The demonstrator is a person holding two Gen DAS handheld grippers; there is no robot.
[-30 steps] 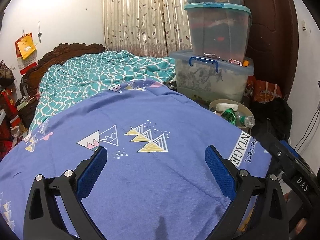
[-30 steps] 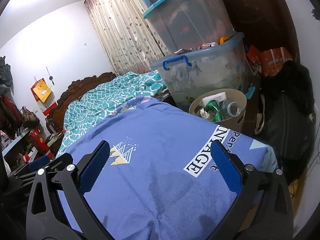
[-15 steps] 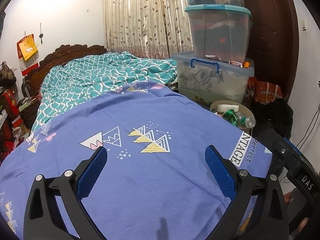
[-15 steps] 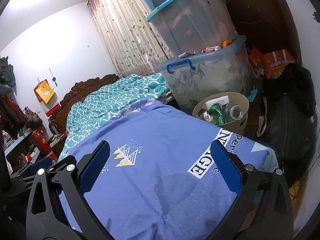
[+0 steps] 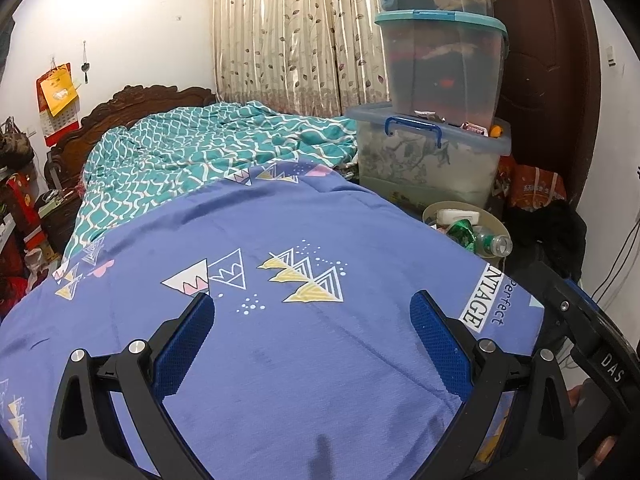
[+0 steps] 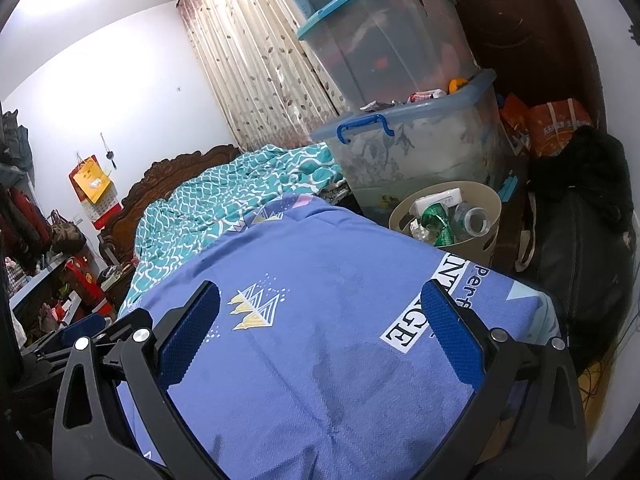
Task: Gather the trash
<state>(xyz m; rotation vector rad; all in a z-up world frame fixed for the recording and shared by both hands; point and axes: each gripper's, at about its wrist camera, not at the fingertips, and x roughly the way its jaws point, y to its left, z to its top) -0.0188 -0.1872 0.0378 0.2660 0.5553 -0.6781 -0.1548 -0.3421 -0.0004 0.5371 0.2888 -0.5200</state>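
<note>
A beige waste basket (image 5: 496, 219) (image 6: 482, 196) stands on the floor beside the bed's far right corner. It holds a clear plastic bottle (image 5: 494, 243) (image 6: 470, 218), a green wrapper (image 5: 462, 230) (image 6: 436, 216) and a white packet (image 5: 456, 215) (image 6: 438, 199). My left gripper (image 5: 312, 332) hangs open over the blue bedsheet (image 5: 300, 340), with nothing between its blue pads. My right gripper (image 6: 320, 328) is open too, above the same sheet (image 6: 320, 340), empty. No loose trash shows on the sheet.
Stacked clear storage bins (image 5: 432, 152) (image 6: 412, 144) stand behind the basket, by a dark wooden door (image 5: 548, 80). A teal quilt (image 5: 200, 152) covers the far bed. A black bag (image 6: 580, 248) and orange bags (image 6: 556, 124) crowd the floor at right. Clutter lines the left wall.
Both grippers have drifted slightly back and tilted down, so the bed, bins and basket sit lower in each view. Both stay open and empty.
</note>
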